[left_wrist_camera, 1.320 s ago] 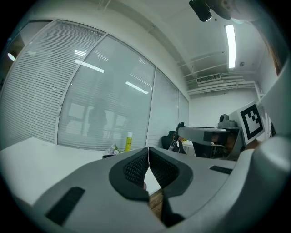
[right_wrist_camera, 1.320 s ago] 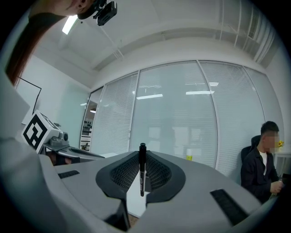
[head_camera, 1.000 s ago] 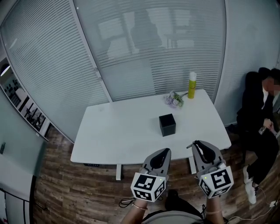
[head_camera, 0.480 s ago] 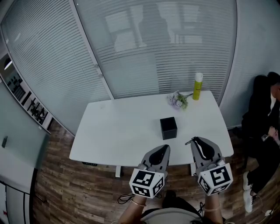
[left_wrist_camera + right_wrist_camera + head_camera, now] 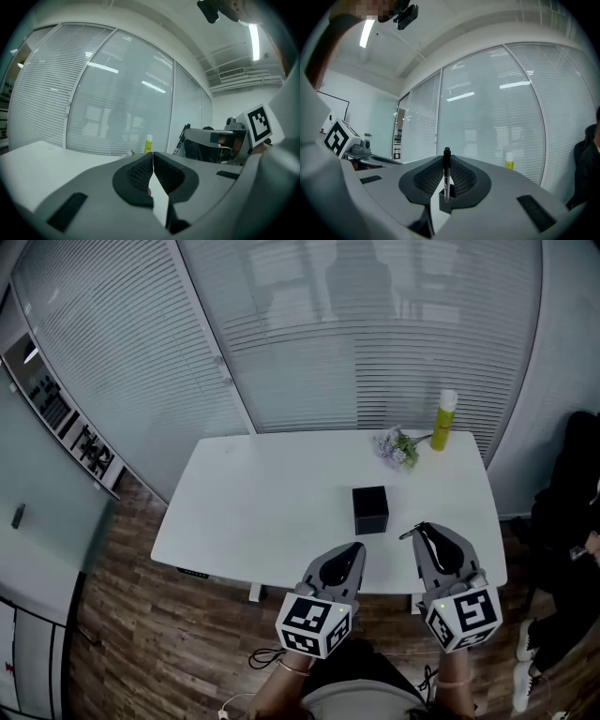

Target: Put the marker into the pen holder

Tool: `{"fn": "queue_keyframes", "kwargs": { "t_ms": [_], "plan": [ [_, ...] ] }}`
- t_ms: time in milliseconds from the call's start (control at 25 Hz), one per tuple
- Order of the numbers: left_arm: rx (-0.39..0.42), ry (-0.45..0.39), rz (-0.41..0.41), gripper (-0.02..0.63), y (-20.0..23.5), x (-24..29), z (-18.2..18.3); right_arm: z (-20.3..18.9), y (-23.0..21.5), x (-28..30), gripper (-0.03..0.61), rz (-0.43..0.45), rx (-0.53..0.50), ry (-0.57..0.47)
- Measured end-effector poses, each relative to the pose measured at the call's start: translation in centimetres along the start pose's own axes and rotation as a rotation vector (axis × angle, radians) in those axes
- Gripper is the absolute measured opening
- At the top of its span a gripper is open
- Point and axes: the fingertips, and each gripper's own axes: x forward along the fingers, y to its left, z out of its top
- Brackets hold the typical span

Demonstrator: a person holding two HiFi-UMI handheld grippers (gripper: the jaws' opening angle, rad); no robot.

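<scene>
The black cube-shaped pen holder [image 5: 370,510] stands on the white table [image 5: 262,512], right of its middle. My right gripper [image 5: 419,534] hovers over the table's front edge, just right of and nearer than the holder. It is shut on a slim black marker [image 5: 446,174] that stands upright between the jaws. My left gripper [image 5: 352,551] is also at the front edge, directly in front of the holder. Its jaws are closed together with nothing between them [image 5: 153,163]. The holder is hidden in both gripper views.
A yellow bottle [image 5: 443,421] and a small bunch of flowers [image 5: 396,447] sit at the table's far right corner. A person in dark clothes [image 5: 574,521] sits right of the table. Glass walls with blinds stand behind it, and wooden floor lies around it.
The head view has shifted, so the table and holder now sit further right and lower in the picture. Both grippers keep their place and grip at the front edge.
</scene>
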Motion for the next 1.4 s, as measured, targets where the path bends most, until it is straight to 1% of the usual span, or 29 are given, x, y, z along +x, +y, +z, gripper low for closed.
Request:
{"fn": "queue_keyframes", "kwargs": {
  "t_ms": [200, 400, 840, 1400],
  "plan": [
    [-0.002, 0.008, 0.015, 0.021, 1.0, 0.5, -0.3, -0.4, -0.4, 1.2, 0.071, 0.004, 0.009, 0.0],
    [-0.001, 0.014, 0.009, 0.021, 1.8, 1.1, -0.3, -0.4, -0.5, 2.1, 0.071, 0.003, 0.013, -0.002],
    [0.008, 0.039, -0.036, 0.021, 4.6, 5.0, -0.5, -1.2, -1.9, 6.3, 0.071, -0.018, 0.032, 0.009],
    [-0.001, 0.058, -0.079, 0.021, 8.5, 8.0, -0.4, -2.5, -2.8, 11.4, 0.071, -0.034, 0.028, 0.056]
  ]
}}
